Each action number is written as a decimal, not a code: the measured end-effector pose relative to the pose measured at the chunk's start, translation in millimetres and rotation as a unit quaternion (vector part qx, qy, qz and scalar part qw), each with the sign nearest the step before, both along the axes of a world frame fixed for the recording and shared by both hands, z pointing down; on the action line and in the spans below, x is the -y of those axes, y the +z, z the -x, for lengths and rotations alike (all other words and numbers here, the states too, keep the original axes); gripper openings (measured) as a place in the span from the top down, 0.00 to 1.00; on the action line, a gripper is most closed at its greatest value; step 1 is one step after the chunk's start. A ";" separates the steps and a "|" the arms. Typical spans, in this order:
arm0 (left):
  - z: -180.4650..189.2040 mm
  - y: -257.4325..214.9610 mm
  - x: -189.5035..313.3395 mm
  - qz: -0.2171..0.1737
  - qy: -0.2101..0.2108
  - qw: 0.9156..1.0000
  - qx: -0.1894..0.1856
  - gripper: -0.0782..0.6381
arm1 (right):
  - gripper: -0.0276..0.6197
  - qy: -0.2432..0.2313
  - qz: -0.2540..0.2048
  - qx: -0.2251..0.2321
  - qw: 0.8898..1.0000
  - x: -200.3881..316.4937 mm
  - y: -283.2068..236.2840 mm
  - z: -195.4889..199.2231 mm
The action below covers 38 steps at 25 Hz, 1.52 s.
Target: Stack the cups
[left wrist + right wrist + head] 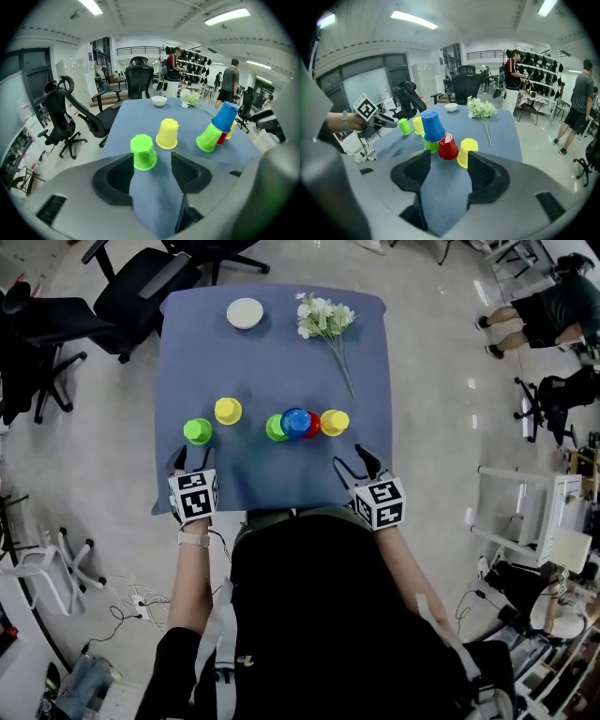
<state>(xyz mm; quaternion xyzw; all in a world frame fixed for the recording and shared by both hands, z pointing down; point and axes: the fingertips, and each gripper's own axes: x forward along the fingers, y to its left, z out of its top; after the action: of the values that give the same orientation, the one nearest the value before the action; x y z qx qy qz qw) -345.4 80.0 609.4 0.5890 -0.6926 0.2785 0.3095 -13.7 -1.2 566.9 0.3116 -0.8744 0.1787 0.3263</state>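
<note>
The blue surface (272,371) fills the middle of the head view, with six upturned cups in a row across its centre. Right of centre is a cluster: a blue cup (296,421) perched on a green cup (273,429) and a red cup (313,426), with a yellow cup (335,423) just beside them. Left of centre stand a second yellow cup (228,411) and a lone green cup (197,431), apart from each other. The left gripper (192,461), lower left, is released and empty, lined up on the lone green cup. The right gripper (356,463) is likewise spread and empty. Best to advance until the cup's wall sits squarely between the jaws, squeeze lightly at mid-height, then lift straight up.
</note>
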 end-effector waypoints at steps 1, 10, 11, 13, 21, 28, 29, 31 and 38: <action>6.0 3.9 2.8 0.001 0.002 1.000 0.000 0.53 | 0.56 0.004 0.000 -0.004 1.000 -2.2 0.0 0.5; 25.2 31.2 29.8 0.015 0.031 0.999 -0.001 0.53 | 0.56 0.057 0.004 -0.029 0.998 -13.2 3.0 -19.5; 24.4 33.3 31.0 0.017 0.033 0.999 -0.001 0.53 | 0.56 0.060 0.004 -0.030 0.998 -14.0 2.5 -21.6; 22.9 35.5 32.2 0.019 0.035 0.999 0.003 0.54 | 0.56 0.063 0.003 -0.032 0.997 -15.0 1.7 -25.8; 5.4 24.3 28.2 0.020 0.031 0.999 0.010 0.58 | 0.56 0.049 0.006 -0.024 0.998 -5.7 0.8 -38.0; -40.1 0.4 11.2 0.013 0.031 0.999 0.007 0.58 | 0.56 0.006 0.007 -0.006 1.000 3.6 4.6 -43.6; -48.6 -2.3 9.8 0.012 0.032 0.999 0.006 0.58 | 0.56 0.001 0.007 -0.003 1.000 5.4 4.4 -44.8; -66.4 -7.0 7.6 0.011 0.036 0.999 0.003 0.59 | 0.56 -0.009 0.010 0.002 1.000 8.7 4.1 -47.1; -150.3 -21.5 6.3 0.007 0.067 0.998 -0.004 0.59 | 0.56 -0.034 0.020 0.018 0.999 18.6 8.3 -72.8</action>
<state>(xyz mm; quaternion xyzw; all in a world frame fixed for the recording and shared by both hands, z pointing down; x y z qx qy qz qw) -195.1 73.7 587.9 0.6333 -0.6480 0.3012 0.2973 59.2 -19.8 575.2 0.2723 -0.8863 0.1906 0.3226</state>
